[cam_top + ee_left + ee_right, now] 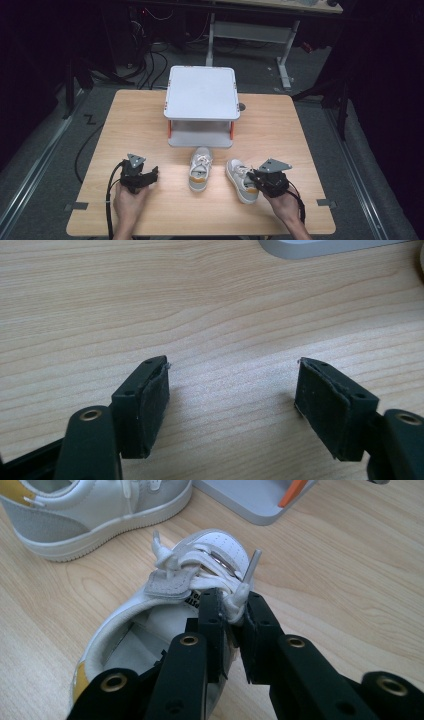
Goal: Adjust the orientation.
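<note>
On the wooden bench [150, 120], a grey two-tier stand [202, 92] sits at the far centre, and a second white sneaker [200, 170] lies just near of it, left of the work. The left hand-held gripper [150, 176] rests at near left, jaws apart over bare wood. The right sneaker [240, 179], white with grey and yellow heel patches, lies at near right; the right hand-held gripper [233, 611] is clamped on its white lace [239, 597] at the side wall.

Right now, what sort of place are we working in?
Probably a lab or recording workspace: a wooden table holding a small grey rack, cables trailing over the floor, and another desk frame behind in the dark.
</note>
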Demonstrator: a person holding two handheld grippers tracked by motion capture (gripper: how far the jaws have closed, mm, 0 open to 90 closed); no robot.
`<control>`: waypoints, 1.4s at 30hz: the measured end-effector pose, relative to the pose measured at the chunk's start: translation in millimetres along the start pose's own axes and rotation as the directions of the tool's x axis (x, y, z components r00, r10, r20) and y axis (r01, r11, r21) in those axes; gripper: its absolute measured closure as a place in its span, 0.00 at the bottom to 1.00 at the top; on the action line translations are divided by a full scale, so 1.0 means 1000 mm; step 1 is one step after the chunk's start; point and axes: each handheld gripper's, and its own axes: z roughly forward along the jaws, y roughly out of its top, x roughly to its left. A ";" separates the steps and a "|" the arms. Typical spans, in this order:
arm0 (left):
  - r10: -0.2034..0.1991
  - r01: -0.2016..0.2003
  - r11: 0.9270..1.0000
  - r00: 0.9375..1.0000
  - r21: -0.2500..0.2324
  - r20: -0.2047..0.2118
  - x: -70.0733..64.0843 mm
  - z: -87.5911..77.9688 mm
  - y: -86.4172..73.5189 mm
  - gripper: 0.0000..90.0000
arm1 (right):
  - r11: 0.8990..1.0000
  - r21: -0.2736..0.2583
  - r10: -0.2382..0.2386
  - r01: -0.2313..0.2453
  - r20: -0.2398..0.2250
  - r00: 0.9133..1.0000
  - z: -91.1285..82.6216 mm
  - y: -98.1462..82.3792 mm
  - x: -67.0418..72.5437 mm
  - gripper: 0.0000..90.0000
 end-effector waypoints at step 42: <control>-0.003 0.003 1.000 1.000 -0.001 -0.003 -0.004 -0.002 -0.002 0.33 | 0.995 0.091 0.022 -0.028 0.058 0.998 0.052 0.058 0.040 0.85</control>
